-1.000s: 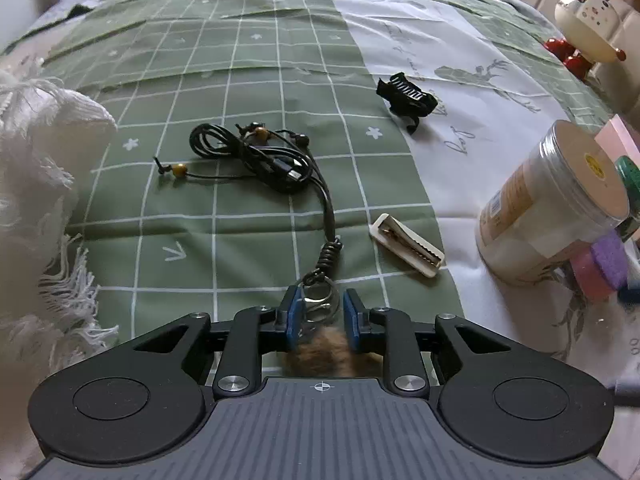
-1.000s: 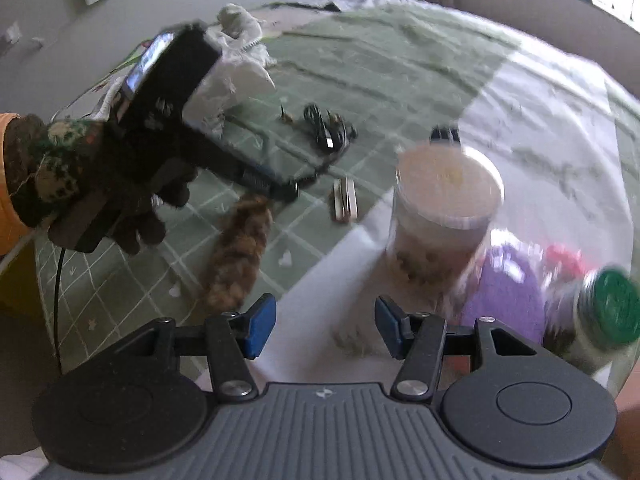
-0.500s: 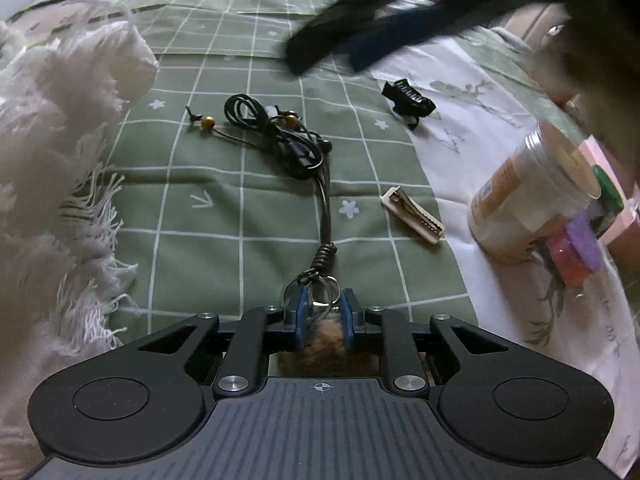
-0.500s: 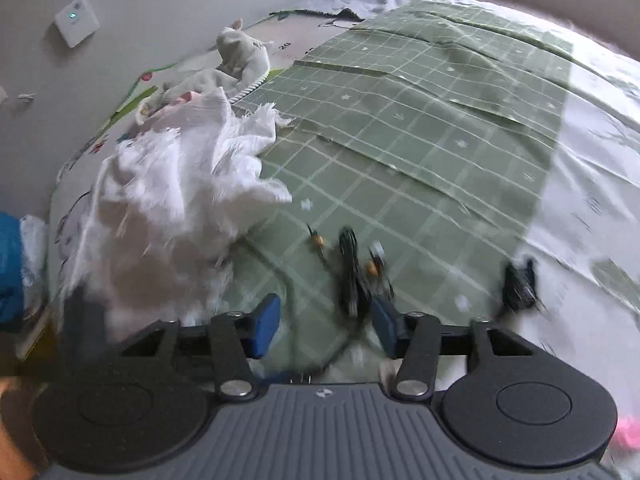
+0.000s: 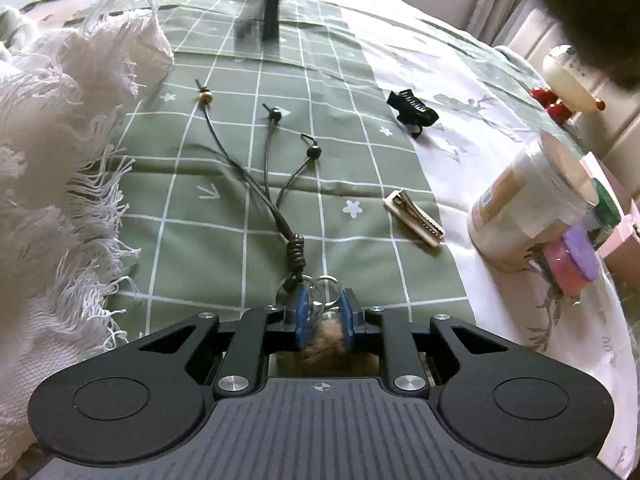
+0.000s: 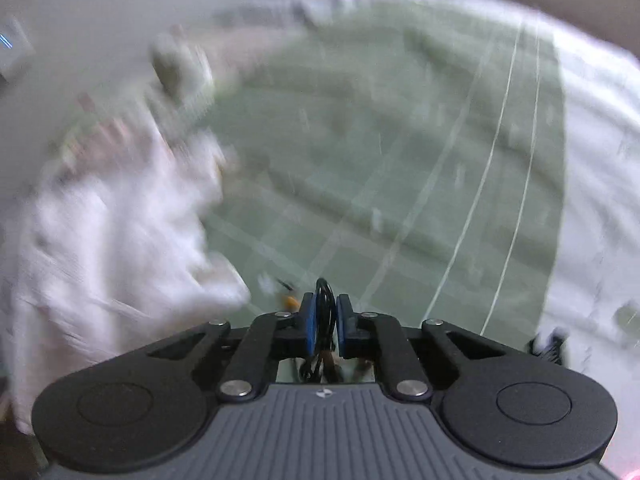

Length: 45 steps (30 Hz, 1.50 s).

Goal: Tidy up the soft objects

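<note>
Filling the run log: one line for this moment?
left gripper: shut on furry keychain | right gripper: shut on black cable | cords straight

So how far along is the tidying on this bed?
Nothing looks put away yet. In hand: the left gripper is shut on the furry keychain, and the right gripper on a black cable. Left: the white fringed blanket lies heaped, and two hair clips lie loose.

right view motion-blurred; fur keychain [image 5: 324, 336] mostly hidden
</note>
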{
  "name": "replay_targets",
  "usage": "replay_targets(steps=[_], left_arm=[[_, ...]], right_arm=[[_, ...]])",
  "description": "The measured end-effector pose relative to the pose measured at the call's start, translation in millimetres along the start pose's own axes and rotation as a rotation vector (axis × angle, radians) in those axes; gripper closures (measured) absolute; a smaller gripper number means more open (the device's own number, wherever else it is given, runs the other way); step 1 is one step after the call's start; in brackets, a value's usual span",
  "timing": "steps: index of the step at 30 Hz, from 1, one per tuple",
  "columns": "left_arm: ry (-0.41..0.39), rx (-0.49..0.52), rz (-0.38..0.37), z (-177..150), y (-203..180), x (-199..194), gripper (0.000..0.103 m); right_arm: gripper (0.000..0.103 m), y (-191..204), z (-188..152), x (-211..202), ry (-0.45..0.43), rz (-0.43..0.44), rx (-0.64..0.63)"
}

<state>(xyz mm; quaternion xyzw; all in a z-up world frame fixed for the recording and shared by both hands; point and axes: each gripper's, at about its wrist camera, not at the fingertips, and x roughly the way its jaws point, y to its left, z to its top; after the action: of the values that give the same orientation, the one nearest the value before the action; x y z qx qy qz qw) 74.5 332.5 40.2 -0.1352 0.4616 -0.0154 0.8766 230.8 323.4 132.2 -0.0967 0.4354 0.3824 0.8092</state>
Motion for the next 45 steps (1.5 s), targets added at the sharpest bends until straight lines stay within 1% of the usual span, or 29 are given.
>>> replay_targets(steps=[2,4,6,9,10,12,13,15,20,22,24,25,26,27,28,30,32,34,36,37,40,44,45], left_arm=[[-0.003,0.005,0.015,-0.4,-2.8,0.1,0.082],[-0.008,0.006,0.03,-0.8,-5.1,0.4,0.083],[-0.01,-0.007,0.04,-0.2,-7.9,-0.7,0.083],[-0.024,-0.065,0.03,-1.4,-4.1,-2.3,0.083],[-0.028,-0.078,0.03,-1.0,-3.0,-4.1,0.083],[-0.033,-0.068,0.06,1.7,-3.6,-8.9,0.083],[-0.035,-0.056,0.073,4.3,-4.9,-12.1,0.083],[-0.046,-0.04,0.094,11.8,-7.0,-24.6,0.083],[-0.087,0.018,0.131,31.5,-21.4,-60.4,0.083],[-0.079,0.027,0.139,36.1,-26.7,-65.8,0.083],[-0.078,0.009,0.175,34.7,-27.5,-64.2,0.083],[-0.069,-0.006,0.186,32.7,-25.1,-60.6,0.083],[-0.056,-0.023,0.189,29.8,-20.7,-55.4,0.083],[-0.041,-0.034,0.176,26.5,-14.9,-49.5,0.082],[-0.027,-0.037,0.163,22.7,-9.1,-43.5,0.082],[-0.023,-0.029,0.165,13.1,-1.1,-34.7,0.082],[-0.031,-0.033,0.17,5.2,5.3,-30.6,0.082],[-0.036,-0.067,0.154,-0.6,13.1,-29.7,0.082],[-0.032,-0.114,0.13,-3.7,21.1,-27.9,0.081],[-0.026,-0.141,0.109,-4.5,25.1,-26.6,0.08],[-0.007,-0.206,0.059,-3.3,34.7,-22.4,0.079],[0.009,-0.171,0.07,-0.8,29.9,-17.4,0.077],[0.008,-0.173,0.078,-0.6,28.0,-16.3,0.077]], right_arm=[[0.094,-1.0,8.7,-36.4,-0.085,0.013,-0.005],[0.094,-4.3,10.9,-64.7,-0.128,0.039,-0.004],[0.094,-6.4,6.3,-83.7,-0.146,0.047,-0.014],[0.094,-11.2,-11.2,-103.8,-0.149,0.04,-0.034],[0.094,-11.6,-17.6,-106.8,-0.146,0.026,-0.051],[0.094,-14.3,-32.5,-114.1,-0.129,0.005,-0.073],[0.098,-16.9,-38.0,-117.4,-0.118,0.002,-0.071],[0.1,-24.1,-46.4,-126.6,-0.102,0.007,-0.061],[0.1,-47.1,-62.0,-160.1,-0.12,0.028,-0.019],[0.1,-55.7,-67.1,-163.6,-0.094,0.067,0.028],[0.099,-63.2,-78.0,-152.5,-0.009,0.158,0.098],[0.099,-63.2,-86.7,-146.1,0.017,0.168,0.118],[0.099,-59.5,-97.9,-139.6,0.029,0.148,0.111],[0.097,-51.5,-111.6,-130.5,0.041,0.106,0.069],[0.093,-42.0,-123.9,-122.0,0.053,0.058,0.019],[0.089,-20.2,-148.9,-101.6,0.059,-0.07,-0.117],[0.088,0.2,-170.5,-79.9,0.045,-0.184,-0.262],[0.088,10.1,-180.3,-61.1,0.052,-0.253,-0.326],[0.086,13.4,-180.9,-37.4,0.084,-0.313,-0.338],[0.082,14.5,-181.1,-30.3,0.092,-0.336,-0.345],[0.081,17.5,-177.2,-12.4,0.125,-0.388,-0.348],[0.081,19.6,-177.4,0.6,0.157,-0.392,-0.357],[0.09,20.2,-178.4,-0.9,0.152,-0.383,-0.355]])
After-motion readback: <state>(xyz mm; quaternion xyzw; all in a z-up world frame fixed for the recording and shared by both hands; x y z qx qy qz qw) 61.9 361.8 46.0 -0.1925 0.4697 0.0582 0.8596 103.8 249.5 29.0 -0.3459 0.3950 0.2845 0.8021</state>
